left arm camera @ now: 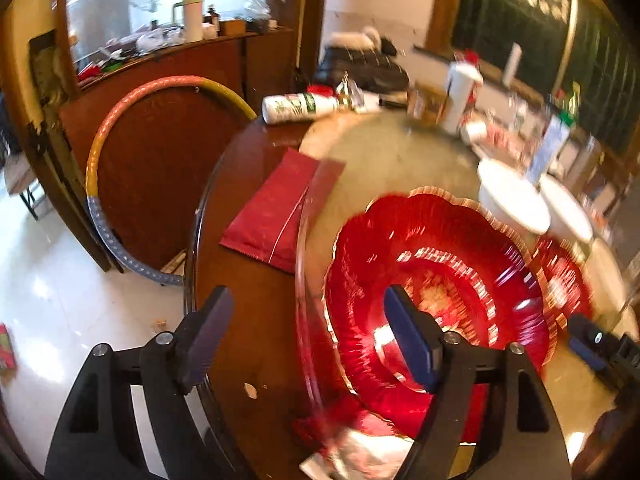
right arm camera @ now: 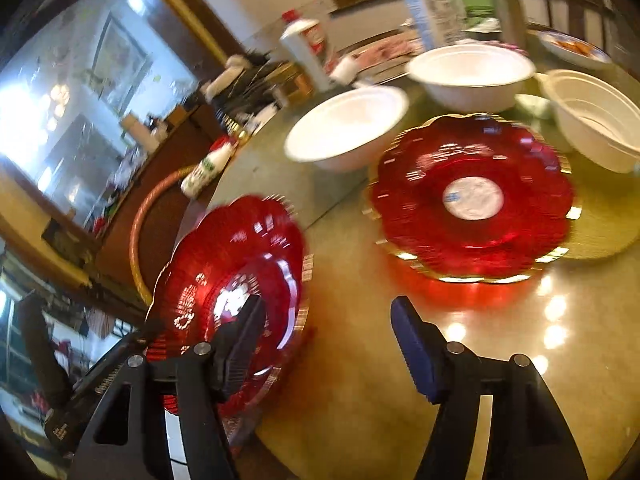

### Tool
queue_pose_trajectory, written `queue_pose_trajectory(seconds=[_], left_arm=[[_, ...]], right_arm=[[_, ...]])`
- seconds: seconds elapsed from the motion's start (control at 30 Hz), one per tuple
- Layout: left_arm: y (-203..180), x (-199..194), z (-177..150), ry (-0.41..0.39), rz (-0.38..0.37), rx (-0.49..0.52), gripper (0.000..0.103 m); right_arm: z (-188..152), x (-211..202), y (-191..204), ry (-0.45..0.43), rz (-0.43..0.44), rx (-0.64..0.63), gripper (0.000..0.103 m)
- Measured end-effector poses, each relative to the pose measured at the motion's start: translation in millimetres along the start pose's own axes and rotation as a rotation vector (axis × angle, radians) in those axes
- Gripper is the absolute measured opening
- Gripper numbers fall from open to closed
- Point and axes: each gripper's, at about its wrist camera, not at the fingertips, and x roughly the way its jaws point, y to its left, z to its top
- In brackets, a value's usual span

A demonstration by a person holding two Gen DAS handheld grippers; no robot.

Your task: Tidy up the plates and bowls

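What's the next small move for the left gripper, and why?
Probably ease the left gripper right, so its open fingers straddle the near red plate's rim, then close. Both grippers are open and empty; that plate sits at the glass turntable's edge, apart from the second red plate, where it likely belongs. The frames are blurred, so contact is unclear.

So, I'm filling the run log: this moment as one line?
left tongs: open, at near red plate | right tongs: open, empty | second red plate: flat on table | white bowls: unstacked

Near red plate [left arm camera: 440, 280] motion-blurred; far red plate [left arm camera: 564, 280] partly hidden; white bowls [left arm camera: 516, 200] smeared.
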Motion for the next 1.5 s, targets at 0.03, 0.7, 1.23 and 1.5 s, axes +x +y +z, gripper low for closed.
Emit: queue_pose_trajectory(seconds=[0.03, 0.7, 1.23, 1.5], left_arm=[[0, -6, 2, -0.012, -0.023, -0.026, 0.081], [-237, 48, 22, 0.261, -0.358, 0.202, 0.085], [-257, 110, 19, 0.479, -0.234, 0.283, 0.016], [-259, 97, 9, 0.452, -0.232, 0.337, 0.011]], right_arm=[[2, -9, -12, -0.024, 0.003, 0.037, 0.067], [76, -21, -145, -0.077, -0.044, 0.308, 0.072], [74, 9, -166, -0.007, -0.019, 0.341, 0.03], [71, 6, -169, -0.021, -0.09, 0.308, 0.007]])
